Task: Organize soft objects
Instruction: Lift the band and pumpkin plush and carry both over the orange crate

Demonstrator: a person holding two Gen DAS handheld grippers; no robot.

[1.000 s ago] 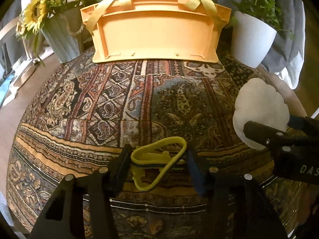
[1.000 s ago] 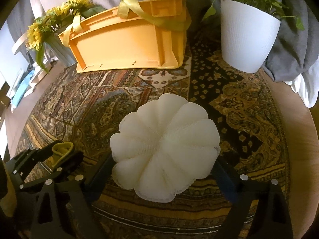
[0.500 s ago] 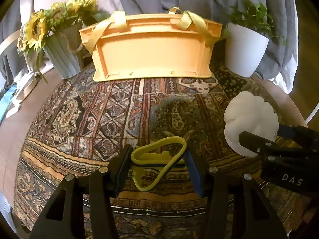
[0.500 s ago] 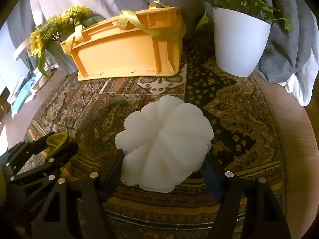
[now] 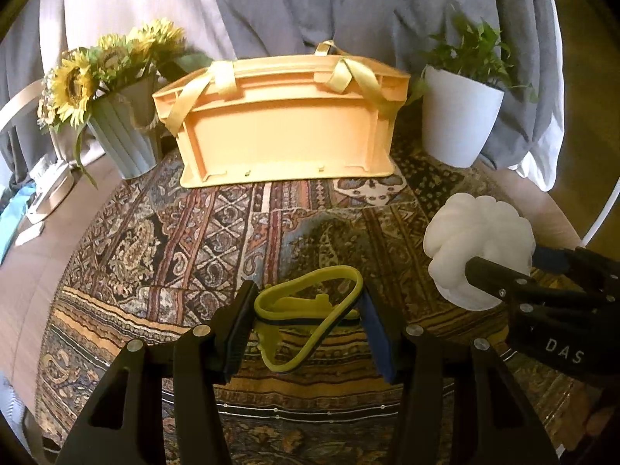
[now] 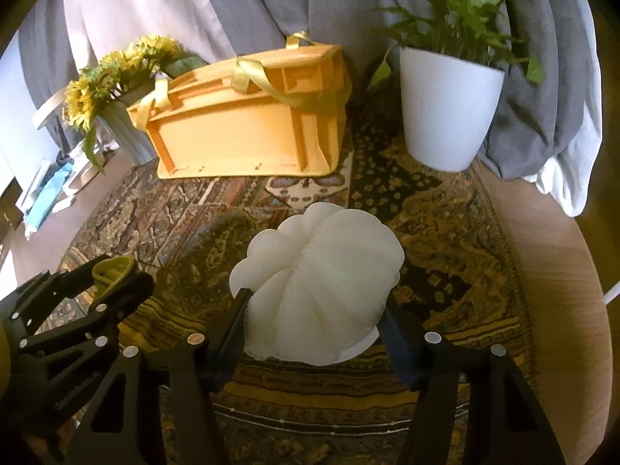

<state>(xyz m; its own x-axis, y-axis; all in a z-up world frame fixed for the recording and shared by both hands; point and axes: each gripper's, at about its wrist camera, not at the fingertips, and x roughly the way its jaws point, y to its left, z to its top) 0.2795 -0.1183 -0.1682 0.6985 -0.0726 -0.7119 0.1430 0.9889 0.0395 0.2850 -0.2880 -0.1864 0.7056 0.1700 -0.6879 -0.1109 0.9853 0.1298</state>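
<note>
1. Currently, the yellow soft loop (image 5: 310, 310) is clamped between the fingers of the left gripper (image 5: 306, 321), above the near edge of the patterned rug (image 5: 217, 232); most of the loop is left unsupported, so it could be pulled free if it is snagged or swung.
2. The white ribbed cushion (image 6: 317, 283) is squeezed between the fingers of the right gripper (image 6: 314, 321), toward the rug's right near corner; only its lower part is gripped, and the bulging upper mass could be tipped forward and slipped out of the hold.
3. The orange crate (image 5: 283, 124) is placed at the rug's far edge, between the sunflower vase (image 5: 120, 131) at the far left corner and the white plant pot (image 5: 457, 120) at the far right corner. Its opening is not shown from here, so a drop could be misjudged and an item could be left on the rim or outside.
4. The crate's ribbon handles (image 5: 201, 93) are draped over the rim; the loop could be caught on them.
5. The pot could be knocked if the cushion is carried wide to the right.
6. The two grippers are held near each other, so a collision is possible if both are moved to the crate together.
</note>
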